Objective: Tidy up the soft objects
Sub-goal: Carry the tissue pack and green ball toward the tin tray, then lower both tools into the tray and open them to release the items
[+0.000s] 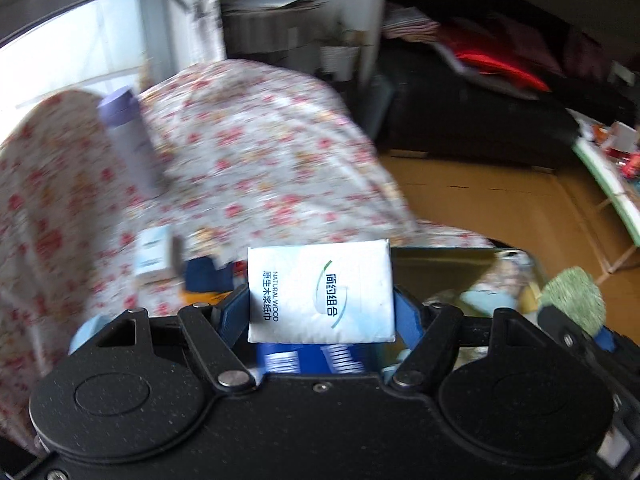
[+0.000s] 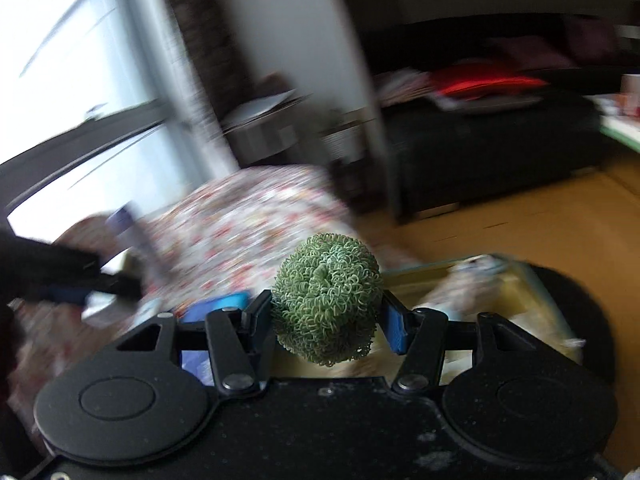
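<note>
My left gripper (image 1: 320, 304) is shut on a white tissue pack (image 1: 319, 292) with green and blue print, held above the floral cloth. My right gripper (image 2: 325, 314) is shut on a green curly scrubber ball (image 2: 326, 298). That ball (image 1: 574, 294) and the right gripper also show at the right edge of the left wrist view. A clear bin (image 1: 460, 276) holding soft items lies just ahead to the right; it also shows in the right wrist view (image 2: 500, 292). The left gripper shows blurred at the left of the right wrist view (image 2: 80, 276).
A floral cloth (image 1: 240, 160) covers the table. A purple-capped bottle (image 1: 128, 140) stands on it at the left. A small light-blue box (image 1: 154, 256) and a blue item (image 1: 208, 276) lie near it. A black sofa (image 1: 480, 120) with clothes stands behind, over a wooden floor (image 1: 500, 208).
</note>
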